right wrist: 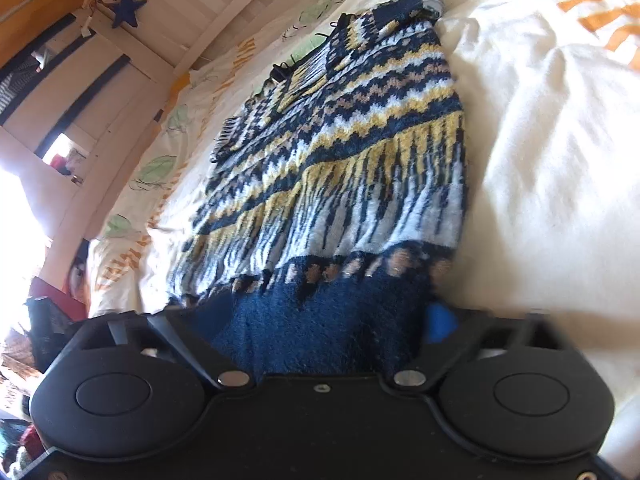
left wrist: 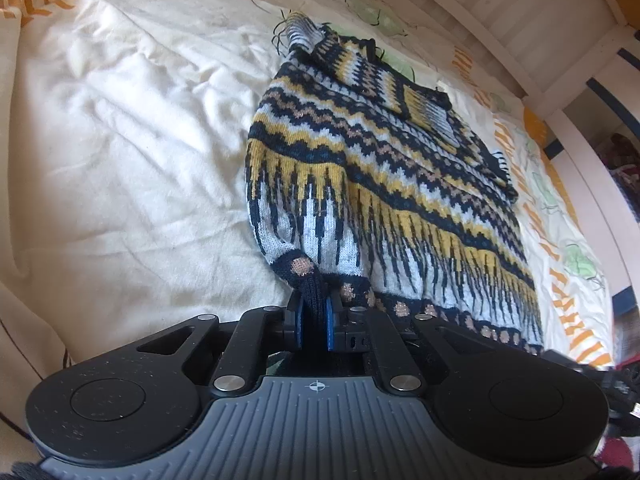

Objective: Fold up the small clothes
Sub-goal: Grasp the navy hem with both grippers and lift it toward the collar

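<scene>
Left wrist view: soft, limp sweater (left wrist: 380, 184) hem is pinched by left hand-held gripper (left wrist: 314, 320); right hand-held gripper (right wrist: 320, 344) grip cannot be told.

Navy, mustard and white zigzag-patterned sweater (left wrist: 360, 168), cream bedding (left wrist: 120, 140)

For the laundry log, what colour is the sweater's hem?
Navy, with tan dots on the hem; clearest in the left wrist view.

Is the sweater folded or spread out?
Partly folded: sweater lies lengthwise on the bed, a sleeve laid across its body.
</scene>
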Motion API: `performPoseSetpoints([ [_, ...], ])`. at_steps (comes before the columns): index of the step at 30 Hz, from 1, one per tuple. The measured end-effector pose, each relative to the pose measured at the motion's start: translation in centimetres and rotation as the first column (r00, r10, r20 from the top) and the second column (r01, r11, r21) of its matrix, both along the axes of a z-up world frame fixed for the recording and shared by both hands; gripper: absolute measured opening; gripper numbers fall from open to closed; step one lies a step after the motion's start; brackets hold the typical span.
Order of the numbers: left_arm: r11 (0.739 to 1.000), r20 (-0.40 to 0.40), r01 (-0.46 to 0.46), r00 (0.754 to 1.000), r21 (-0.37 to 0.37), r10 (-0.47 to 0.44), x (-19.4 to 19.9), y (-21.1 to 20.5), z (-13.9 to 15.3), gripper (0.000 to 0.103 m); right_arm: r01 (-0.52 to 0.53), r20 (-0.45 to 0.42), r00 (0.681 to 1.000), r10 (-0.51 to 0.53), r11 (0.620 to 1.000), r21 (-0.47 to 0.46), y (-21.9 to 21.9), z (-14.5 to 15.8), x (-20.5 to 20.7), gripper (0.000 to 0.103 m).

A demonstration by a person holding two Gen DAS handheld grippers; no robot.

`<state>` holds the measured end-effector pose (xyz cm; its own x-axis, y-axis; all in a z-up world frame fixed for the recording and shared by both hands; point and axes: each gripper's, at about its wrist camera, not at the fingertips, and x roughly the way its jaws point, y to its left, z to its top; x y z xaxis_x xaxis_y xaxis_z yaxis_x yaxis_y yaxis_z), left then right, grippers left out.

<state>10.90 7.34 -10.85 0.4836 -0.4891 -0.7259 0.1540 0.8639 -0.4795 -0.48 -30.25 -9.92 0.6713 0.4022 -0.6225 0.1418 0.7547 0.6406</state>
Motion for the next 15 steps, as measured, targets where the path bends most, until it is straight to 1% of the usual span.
performPoseSetpoints([
  [1,1.000,0.007,-0.006,1.000,-0.004,0.006,-0.2,0.1,0.2,0.009,0.002,-0.006,1.000,-0.002,1.000,0.003,0.0,0.0,0.0,0.021],
  [4,0.999,0.018,-0.034,0.999,-0.036,0.034,-0.6,0.6,0.8,0.009,0.014,0.024,1.000,-0.014,1.000,0.014,-0.2,0.4,-0.3,0.020],
  [7,0.995,0.035,-0.056,0.998,-0.083,0.059,-0.8,1.2,1.6,0.009,0.034,0.089,0.995,-0.037,0.999,0.029,-0.6,1.7,-0.7,0.020],
  [10,0.992,0.066,-0.065,0.995,-0.110,0.073,-0.9,1.6,2.7,0.009,0.050,0.147,0.987,-0.059,0.997,0.065,-1.1,2.8,-0.8,0.020],
  [15,0.984,0.117,-0.067,0.989,-0.162,0.086,-0.2,1.5,4.5,0.009,0.066,0.185,0.979,-0.083,0.994,0.092,-1.7,3.9,0.2,0.020],
])
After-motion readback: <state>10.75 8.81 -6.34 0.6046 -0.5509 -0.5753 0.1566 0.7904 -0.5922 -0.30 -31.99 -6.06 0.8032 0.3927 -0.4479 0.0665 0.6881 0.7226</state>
